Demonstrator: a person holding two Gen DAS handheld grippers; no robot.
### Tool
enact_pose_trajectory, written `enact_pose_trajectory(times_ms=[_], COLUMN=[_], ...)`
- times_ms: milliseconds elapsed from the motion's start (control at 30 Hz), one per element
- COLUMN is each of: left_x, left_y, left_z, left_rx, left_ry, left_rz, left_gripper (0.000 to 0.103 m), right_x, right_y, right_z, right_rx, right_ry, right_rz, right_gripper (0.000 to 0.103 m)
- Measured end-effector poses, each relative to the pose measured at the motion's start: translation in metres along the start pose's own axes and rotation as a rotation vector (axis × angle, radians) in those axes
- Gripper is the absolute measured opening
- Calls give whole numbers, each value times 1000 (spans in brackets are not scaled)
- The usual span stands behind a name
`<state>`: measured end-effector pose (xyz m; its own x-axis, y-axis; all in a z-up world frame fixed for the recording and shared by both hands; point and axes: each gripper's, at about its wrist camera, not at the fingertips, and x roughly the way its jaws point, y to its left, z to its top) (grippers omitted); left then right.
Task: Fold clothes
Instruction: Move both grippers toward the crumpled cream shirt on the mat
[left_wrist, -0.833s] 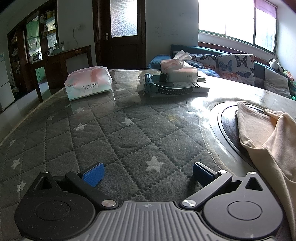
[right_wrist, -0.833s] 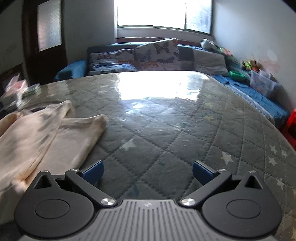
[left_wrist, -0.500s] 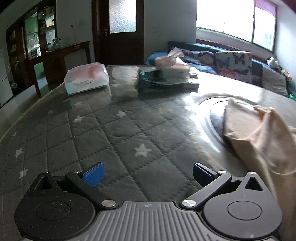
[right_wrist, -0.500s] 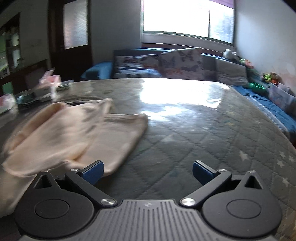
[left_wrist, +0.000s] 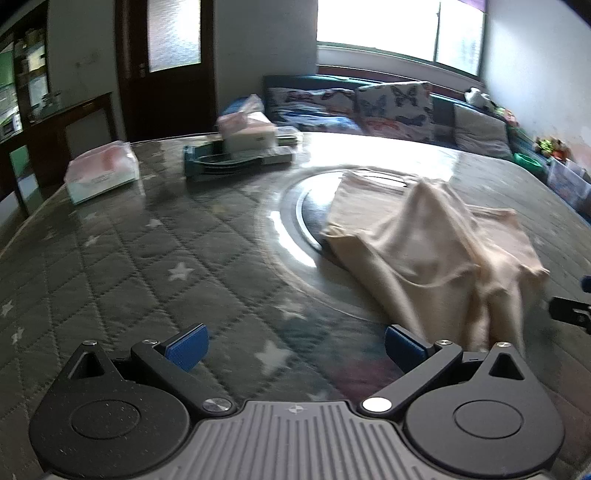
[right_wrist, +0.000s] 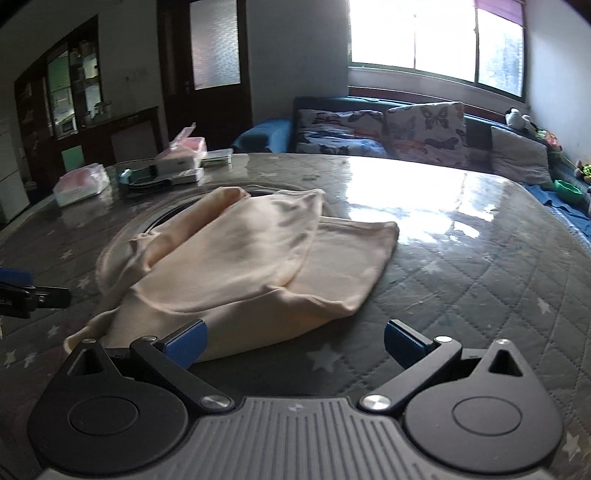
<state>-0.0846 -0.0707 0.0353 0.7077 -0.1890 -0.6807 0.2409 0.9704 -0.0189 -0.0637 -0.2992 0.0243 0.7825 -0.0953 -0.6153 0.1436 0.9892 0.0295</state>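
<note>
One cream garment (right_wrist: 258, 266) lies rumpled mid-bench (right_wrist: 480, 280), partly over the inset ring (left_wrist: 295, 229). Both the left gripper (left_wrist: 293, 341) and right gripper (right_wrist: 293, 338) have fingers spread wide, holding nothing. Best to pinch the two near corners and pull the cloth flat before folding.

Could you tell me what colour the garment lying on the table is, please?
The garment is a plain pale cream-beige, seen best in the right wrist view.
</note>
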Motion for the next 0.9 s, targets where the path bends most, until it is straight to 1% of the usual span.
enact_pose_trajectory(times_ms=[167, 433, 700, 900], left_x=[-10, -20, -22, -26], left_y=[-16, -33, -39, -39], left_z=[-4, -6, -8, -10], left_rx=[31, 80, 104, 105], left_ry=[-1, -14, -7, -3], left_rz=[-41, -61, -78, -78], left_gripper=[103, 103, 103, 103], right_x=[-3, -10, -17, -21], right_y=[8, 20, 30, 36], right_z=[-6, -9, -11, -14], right_rx=[4, -17, -37, -38], right_ry=[18, 28, 31, 36], right_rz=[26, 48, 70, 87], right_gripper=[101, 99, 98, 94])
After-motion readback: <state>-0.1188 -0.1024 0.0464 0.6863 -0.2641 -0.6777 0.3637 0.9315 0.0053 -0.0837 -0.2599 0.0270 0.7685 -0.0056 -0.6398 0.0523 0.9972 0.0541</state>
